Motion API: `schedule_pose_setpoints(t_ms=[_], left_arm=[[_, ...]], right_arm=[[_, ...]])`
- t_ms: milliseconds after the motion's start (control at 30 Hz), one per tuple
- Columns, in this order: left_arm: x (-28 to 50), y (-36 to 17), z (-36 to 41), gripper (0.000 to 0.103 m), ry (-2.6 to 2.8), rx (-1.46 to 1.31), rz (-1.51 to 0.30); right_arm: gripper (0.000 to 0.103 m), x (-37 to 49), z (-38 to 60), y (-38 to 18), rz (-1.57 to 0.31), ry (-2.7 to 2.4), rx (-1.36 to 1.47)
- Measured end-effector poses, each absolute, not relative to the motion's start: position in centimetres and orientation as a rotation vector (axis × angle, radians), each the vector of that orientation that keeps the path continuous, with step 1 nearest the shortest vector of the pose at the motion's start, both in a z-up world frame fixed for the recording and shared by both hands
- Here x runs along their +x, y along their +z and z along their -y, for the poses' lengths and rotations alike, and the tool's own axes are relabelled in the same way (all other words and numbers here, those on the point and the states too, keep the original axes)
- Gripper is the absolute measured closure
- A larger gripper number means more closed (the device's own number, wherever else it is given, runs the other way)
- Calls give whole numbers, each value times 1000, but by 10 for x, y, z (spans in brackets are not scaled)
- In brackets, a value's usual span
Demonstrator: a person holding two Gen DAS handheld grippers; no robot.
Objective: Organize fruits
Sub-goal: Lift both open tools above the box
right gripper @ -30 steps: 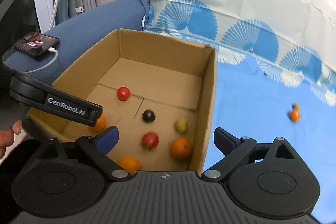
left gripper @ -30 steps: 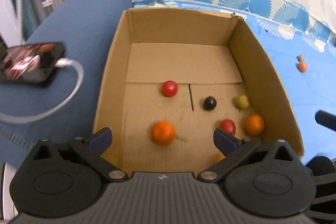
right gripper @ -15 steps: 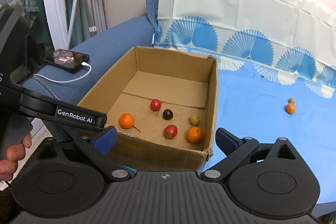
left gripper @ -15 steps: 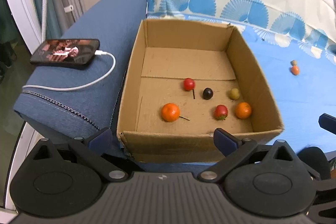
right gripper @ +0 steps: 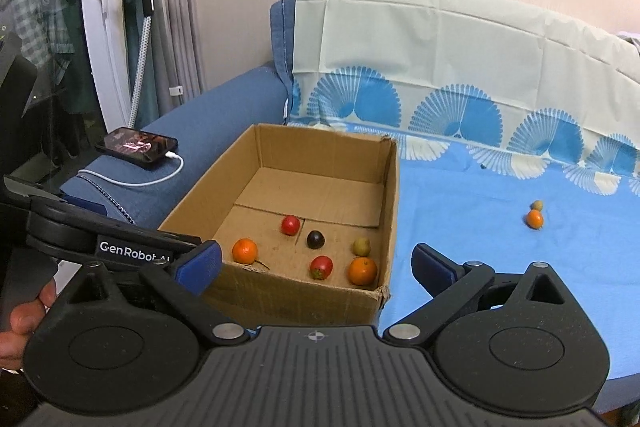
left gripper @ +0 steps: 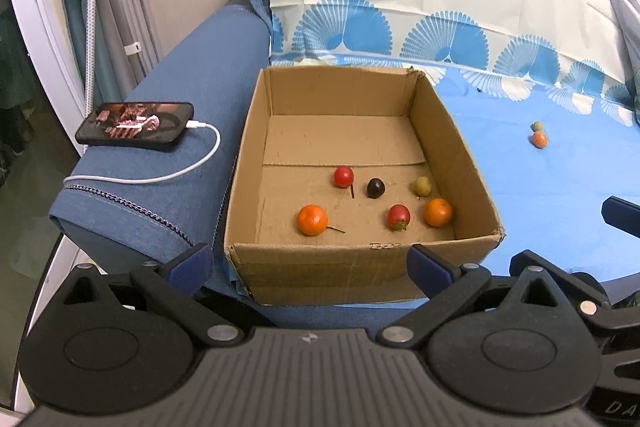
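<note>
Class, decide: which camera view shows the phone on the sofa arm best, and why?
The left wrist view: the phone lies larger there, screen and white cable plain. The right wrist view shows the phone smaller, farther off.

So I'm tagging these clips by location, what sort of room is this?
Most likely a home living room: a blue fabric sofa draped with a fan-patterned blue cloth, a black smartphone charging on its armrest, and grey curtains behind.
</note>
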State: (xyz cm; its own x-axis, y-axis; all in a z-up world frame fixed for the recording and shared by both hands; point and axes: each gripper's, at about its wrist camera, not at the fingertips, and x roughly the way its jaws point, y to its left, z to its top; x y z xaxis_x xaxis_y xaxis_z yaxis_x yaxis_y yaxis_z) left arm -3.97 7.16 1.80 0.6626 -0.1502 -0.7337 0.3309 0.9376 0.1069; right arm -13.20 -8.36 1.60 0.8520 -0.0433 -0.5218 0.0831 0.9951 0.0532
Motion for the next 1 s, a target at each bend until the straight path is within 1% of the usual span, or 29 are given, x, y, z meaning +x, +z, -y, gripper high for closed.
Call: schedule_pose_setpoints(t_ms=[1000], left_arm=[[-32,15,-65,0,-274,254,-826]], right_arm=[[2,-126,88,11,-559,-69,107]])
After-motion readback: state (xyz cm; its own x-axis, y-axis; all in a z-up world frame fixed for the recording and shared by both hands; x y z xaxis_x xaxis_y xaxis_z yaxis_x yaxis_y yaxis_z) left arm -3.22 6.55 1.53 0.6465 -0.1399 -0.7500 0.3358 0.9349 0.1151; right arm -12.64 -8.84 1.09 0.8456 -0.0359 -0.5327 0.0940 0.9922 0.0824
